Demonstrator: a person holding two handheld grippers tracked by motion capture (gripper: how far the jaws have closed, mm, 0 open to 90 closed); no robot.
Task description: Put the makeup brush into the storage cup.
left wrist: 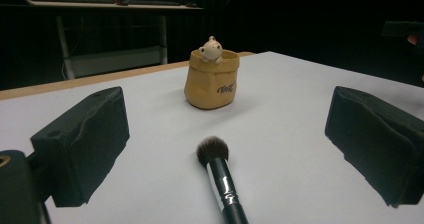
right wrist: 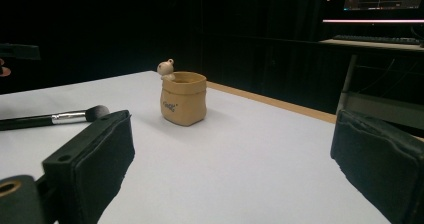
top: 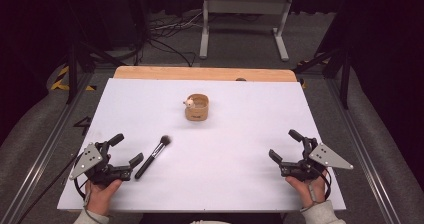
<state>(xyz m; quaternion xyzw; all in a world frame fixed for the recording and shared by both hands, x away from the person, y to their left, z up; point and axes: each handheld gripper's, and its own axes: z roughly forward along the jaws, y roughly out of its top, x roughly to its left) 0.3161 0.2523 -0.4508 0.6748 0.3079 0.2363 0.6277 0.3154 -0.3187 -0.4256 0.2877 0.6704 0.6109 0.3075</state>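
L gripper is sitting released, jaws wide, straddling the brush handle w/o touching it. Brush is lying flat just beside it, bristles pointing toward the pot mid-table. Probably best: lowering over the handle's mid, squeezing evenly. R gripper is idling, released, well apart.

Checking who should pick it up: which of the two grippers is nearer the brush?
The left gripper: the brush lies just beside its open jaws, while the right gripper is far across the table.
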